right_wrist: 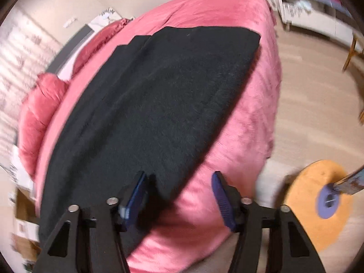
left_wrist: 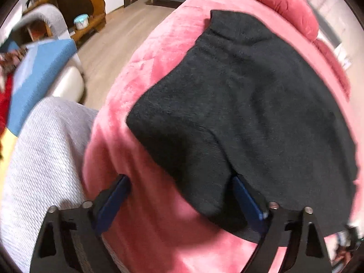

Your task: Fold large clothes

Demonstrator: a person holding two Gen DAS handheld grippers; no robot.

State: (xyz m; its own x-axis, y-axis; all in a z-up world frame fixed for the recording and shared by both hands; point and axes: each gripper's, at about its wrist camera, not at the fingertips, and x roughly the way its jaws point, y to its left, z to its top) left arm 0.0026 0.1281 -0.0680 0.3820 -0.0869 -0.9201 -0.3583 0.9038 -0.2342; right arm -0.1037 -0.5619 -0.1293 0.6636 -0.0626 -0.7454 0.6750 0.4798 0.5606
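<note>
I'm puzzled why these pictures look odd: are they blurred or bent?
Left wrist view: fisheye bulges the pink bed cover; the dark garment is fairly sharp, room edges smeared. Right wrist view: same curving, blur streaking the floor and left wall.

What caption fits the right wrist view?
Right gripper, jaws open, at the near edge of a black garment on a pink blanket.

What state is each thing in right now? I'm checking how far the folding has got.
Dark garment: spread flat on the bed, partly folded, near edge between both grippers' fingers.
Pink blanket: covers the bed under the garment.
Left gripper: open.
Right gripper: open, not pressing the cloth.
</note>
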